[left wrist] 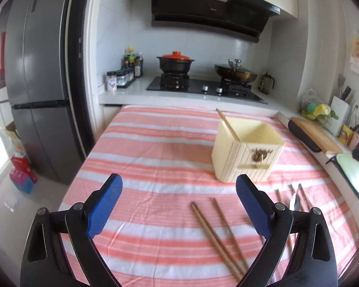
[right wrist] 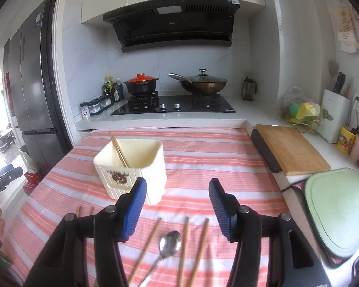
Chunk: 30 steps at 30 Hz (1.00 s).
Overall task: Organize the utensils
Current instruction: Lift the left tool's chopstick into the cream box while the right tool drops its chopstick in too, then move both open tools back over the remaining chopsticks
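Observation:
A cream square utensil holder (left wrist: 247, 151) stands on the striped cloth with one chopstick (left wrist: 227, 124) leaning inside; it also shows in the right wrist view (right wrist: 131, 167). Two loose chopsticks (left wrist: 217, 234) lie between my left gripper's open fingers. My left gripper (left wrist: 179, 205) is open and empty above the cloth. My right gripper (right wrist: 177, 208) is open and empty over a metal spoon (right wrist: 168, 244) and several loose chopsticks (right wrist: 198, 246). The spoon also shows at the right of the left wrist view (left wrist: 294, 202).
The pink-and-white striped cloth (right wrist: 215, 162) covers the table. A wooden cutting board (right wrist: 292, 150) and a pale green board (right wrist: 339, 215) lie on the right counter. A stove with a red-lidded pot (right wrist: 141, 86) and a wok (right wrist: 203, 83) is behind. A fridge (left wrist: 36, 83) stands left.

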Tool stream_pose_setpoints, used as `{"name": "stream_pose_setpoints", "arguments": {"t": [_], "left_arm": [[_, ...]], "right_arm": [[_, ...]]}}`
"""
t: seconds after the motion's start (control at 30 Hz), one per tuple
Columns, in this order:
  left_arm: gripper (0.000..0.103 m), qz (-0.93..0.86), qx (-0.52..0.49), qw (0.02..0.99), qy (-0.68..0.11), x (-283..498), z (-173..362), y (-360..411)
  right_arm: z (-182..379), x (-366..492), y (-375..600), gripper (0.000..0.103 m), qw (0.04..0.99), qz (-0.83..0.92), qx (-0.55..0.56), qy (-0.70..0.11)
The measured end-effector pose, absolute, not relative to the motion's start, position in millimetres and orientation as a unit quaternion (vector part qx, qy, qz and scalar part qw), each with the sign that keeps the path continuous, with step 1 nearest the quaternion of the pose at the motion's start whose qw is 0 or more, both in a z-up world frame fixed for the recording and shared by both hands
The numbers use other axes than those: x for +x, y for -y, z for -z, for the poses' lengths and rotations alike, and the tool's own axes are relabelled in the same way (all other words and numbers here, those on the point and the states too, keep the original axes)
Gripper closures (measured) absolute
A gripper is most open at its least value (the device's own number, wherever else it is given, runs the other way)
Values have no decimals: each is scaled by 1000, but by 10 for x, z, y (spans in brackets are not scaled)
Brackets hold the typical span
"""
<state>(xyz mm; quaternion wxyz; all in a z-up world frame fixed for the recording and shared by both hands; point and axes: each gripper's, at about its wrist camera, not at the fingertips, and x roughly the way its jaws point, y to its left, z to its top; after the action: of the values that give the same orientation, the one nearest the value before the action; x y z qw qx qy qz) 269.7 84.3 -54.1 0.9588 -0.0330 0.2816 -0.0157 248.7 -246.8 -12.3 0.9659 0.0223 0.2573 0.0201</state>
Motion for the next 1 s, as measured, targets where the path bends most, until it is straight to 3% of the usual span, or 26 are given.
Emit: {"name": "stream_pose_setpoints", "arguments": {"t": [0.1,0.43,0.63,0.8,1.0], "left_arm": [[7,11,-9,952,-306,2462,869,-734],[7,23,32,922,-386,2192,1665,-491],[1,-3,4,918,-396,2221,1730,-677],[1,-30,19,920,-391,2272,1736,-714],[1,-19,-13,915,-403,2384,1781,-748]], "right_arm": [[400,2053,2474,42,968,17,6,-252],[1337,1492,2712,42,936,90,-42,-336],[1625,1516,2992,41,920,122,-30,-371],[1781,1563,3083,28,913,125,-4,-389],[1933,1608,3137,28,906,126,16,-403]]}}
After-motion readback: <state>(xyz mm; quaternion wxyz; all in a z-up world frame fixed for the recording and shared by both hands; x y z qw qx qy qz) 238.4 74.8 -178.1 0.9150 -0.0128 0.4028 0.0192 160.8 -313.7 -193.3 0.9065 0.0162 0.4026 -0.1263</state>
